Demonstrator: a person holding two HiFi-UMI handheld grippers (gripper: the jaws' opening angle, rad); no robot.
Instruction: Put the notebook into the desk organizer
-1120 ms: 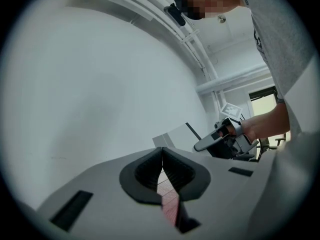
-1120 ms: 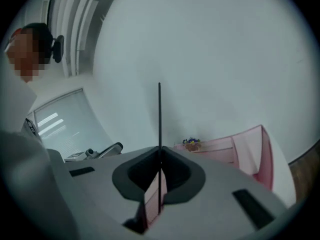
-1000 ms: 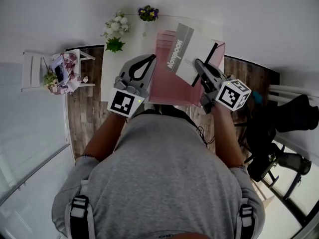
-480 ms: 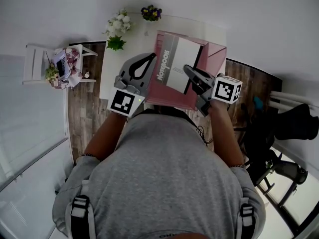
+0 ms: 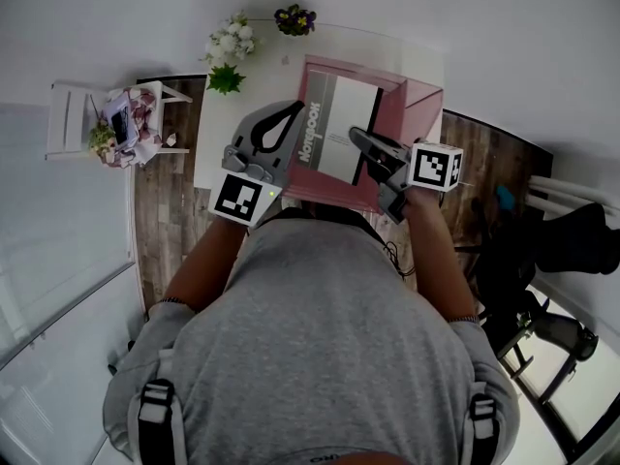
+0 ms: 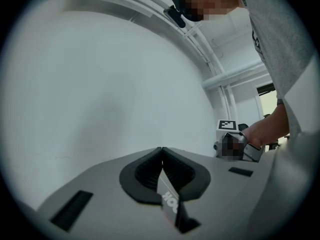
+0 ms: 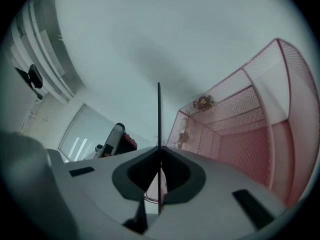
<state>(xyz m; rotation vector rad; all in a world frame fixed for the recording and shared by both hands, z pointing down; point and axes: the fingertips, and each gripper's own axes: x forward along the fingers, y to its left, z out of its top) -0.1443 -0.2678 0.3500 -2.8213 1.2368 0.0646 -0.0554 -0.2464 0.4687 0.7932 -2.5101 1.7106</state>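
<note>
- Head view: soft, even daylight, no hard shadows; white wall (image 5: 116, 27) nearly blown out; strong fisheye bend at edges.
- Both gripper views: round black vignette, heavy barrel warp, near foreground soft.
- Left gripper view: bright window (image 6: 266, 90) at right.
- Right gripper view: cool teal cast; notebook (image 7: 159, 114) edge a dark silhouette.

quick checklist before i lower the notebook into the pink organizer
1. right claw shut on notebook edge: ok
2. left claw shut on notebook: ok
3. notebook over the desk organizer: ok
4. notebook lined up with one compartment: cannot tell
5. white flowers apart from the desk organizer: ok
</note>
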